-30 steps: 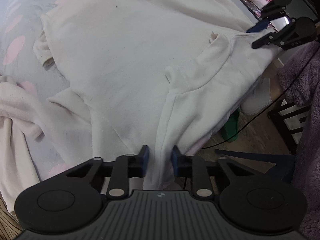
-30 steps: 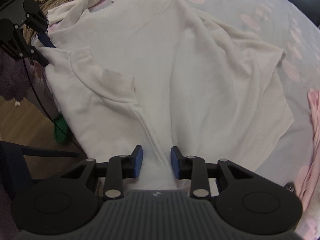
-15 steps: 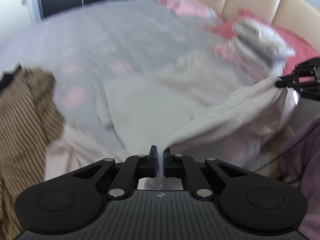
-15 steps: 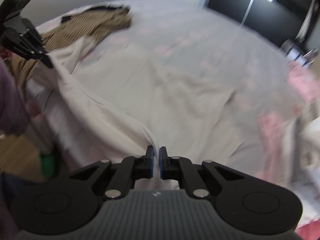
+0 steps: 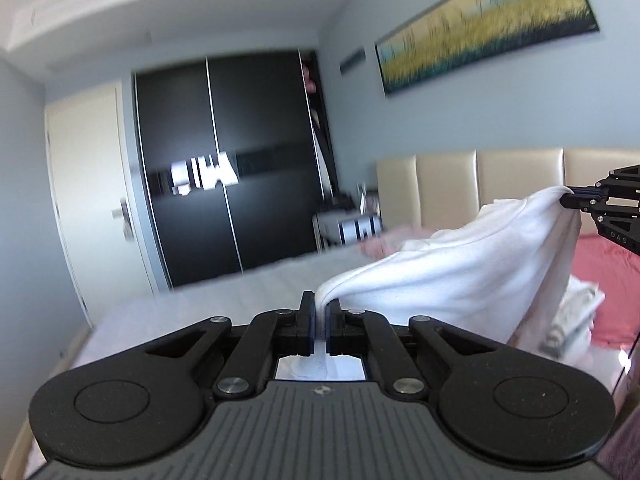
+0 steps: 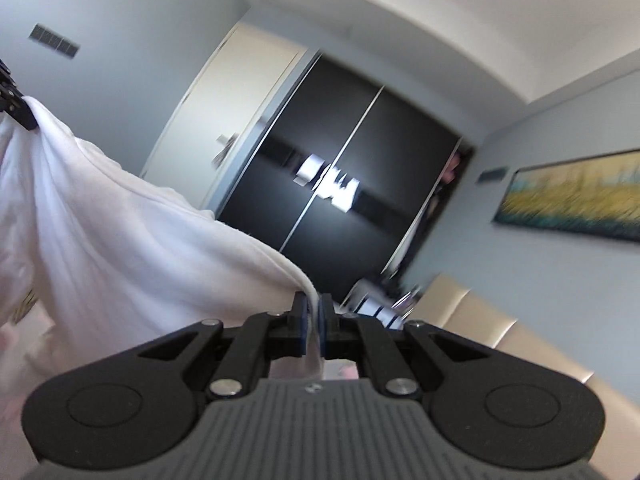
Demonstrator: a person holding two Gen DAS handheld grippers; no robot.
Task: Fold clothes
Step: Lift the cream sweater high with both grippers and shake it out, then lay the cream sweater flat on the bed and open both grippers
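A cream white sweatshirt point(image 5: 460, 276) hangs in the air, stretched between my two grippers. My left gripper point(image 5: 319, 326) is shut on one edge of it. My right gripper point(image 6: 314, 326) is shut on the other edge; it also shows in the left wrist view point(image 5: 576, 198) at the far right, pinching the cloth. In the right wrist view the sweatshirt point(image 6: 120, 248) drapes to the left, up to the left gripper point(image 6: 18, 114) at the frame's edge. Both cameras tilt upward toward the room.
A grey bed point(image 5: 224, 300) lies below, with a beige padded headboard point(image 5: 448, 184), a red pillow point(image 5: 604, 276) and folded light clothes point(image 5: 576, 316) at the right. A black sliding wardrobe point(image 5: 228, 168) and a white door point(image 5: 88, 200) stand behind. A painting point(image 5: 484, 20) hangs on the wall.
Both grippers closed on the sweatshirt's edges and lifted it off the bed. Both cameras swung up from the bed to the walls and wardrobe.
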